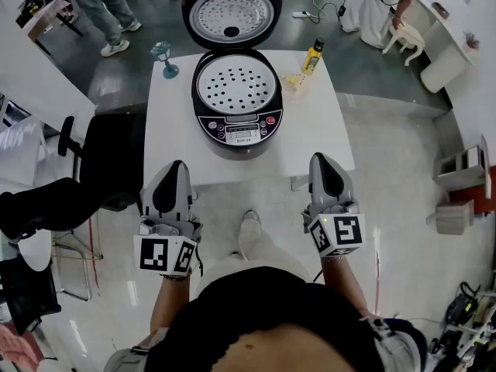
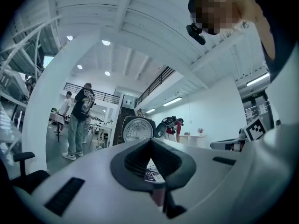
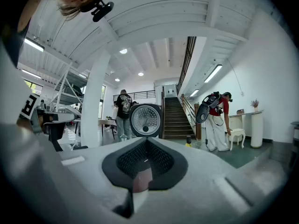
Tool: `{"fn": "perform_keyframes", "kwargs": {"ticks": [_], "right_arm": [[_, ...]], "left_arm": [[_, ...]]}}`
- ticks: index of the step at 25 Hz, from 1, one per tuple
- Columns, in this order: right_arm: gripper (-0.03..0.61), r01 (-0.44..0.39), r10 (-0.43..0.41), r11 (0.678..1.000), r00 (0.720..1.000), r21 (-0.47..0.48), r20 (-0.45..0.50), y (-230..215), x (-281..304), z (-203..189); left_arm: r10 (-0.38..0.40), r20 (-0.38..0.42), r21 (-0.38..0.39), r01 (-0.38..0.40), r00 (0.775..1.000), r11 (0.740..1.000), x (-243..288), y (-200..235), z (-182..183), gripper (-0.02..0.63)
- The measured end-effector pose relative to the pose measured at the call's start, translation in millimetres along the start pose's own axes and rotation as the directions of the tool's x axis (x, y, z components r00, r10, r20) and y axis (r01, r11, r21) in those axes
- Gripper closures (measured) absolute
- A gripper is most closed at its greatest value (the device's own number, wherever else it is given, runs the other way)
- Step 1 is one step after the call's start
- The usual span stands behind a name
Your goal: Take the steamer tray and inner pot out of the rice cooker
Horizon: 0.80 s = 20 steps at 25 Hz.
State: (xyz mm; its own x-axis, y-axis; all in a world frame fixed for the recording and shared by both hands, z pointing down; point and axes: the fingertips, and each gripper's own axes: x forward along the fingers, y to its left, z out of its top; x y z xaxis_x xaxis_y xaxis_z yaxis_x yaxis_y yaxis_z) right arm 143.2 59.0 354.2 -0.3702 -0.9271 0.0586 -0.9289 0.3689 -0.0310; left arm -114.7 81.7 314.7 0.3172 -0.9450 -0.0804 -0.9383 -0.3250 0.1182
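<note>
Two things stay out of sight. The inner pot cannot be made out, since the steamer tray covers the whole mouth of the rice cooker. In both gripper views the tongs' own grey bodies block most of the cooker, so only its raised lid stands clear above them. A sliver of the control panel shows through the notch of the left pair.

The left tongs and the right tongs are both fully closed, jaw tips together, with nothing between them. They are held level over the floor, short of the near edge of the desk and well apart from the cooker.

The cooker sits in the middle of the white desk with its lid swung up at the back. The tray is a pale round metal disc pierced with many small holes, seated level inside the dark rim. Below it, the front panel carries a row of buttons.

A yellow bottle stands near the cooker's right, and a blue stemmed glass stands at the far left corner.
</note>
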Motion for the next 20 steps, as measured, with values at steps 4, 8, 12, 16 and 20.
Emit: {"fn": "perform_keyframes", "kwargs": {"ticks": [4,8,12,16,20], "right_arm": [[0.577,0.023,-0.023,1.0,1.0,-0.009,0.006,34,-43,-1],[0.577,0.031,-0.031,0.999,1.0,-0.03,-0.002,63,-77,-1],[0.577,0.048,-0.048,0.998,0.999,-0.043,-0.011,78,-100,-2],[0.577,0.033,-0.031,0.998,0.999,-0.044,0.032,84,-109,9],[0.577,0.042,-0.04,0.999,0.998,-0.034,0.04,75,-118,10]], "left_arm": [[-0.006,-0.042,0.048,0.008,0.999,0.999,-57,-2,-3,0.612],[0.03,-0.077,0.015,-0.029,0.997,0.999,-102,5,-5,0.612],[0.058,-0.041,0.051,-0.056,0.998,0.997,-129,8,13,0.612],[0.05,-0.022,0.059,-0.048,0.999,0.997,-137,-1,17,0.612],[0.04,-0.015,0.036,-0.04,0.999,0.999,-138,-16,15,0.612]]}}
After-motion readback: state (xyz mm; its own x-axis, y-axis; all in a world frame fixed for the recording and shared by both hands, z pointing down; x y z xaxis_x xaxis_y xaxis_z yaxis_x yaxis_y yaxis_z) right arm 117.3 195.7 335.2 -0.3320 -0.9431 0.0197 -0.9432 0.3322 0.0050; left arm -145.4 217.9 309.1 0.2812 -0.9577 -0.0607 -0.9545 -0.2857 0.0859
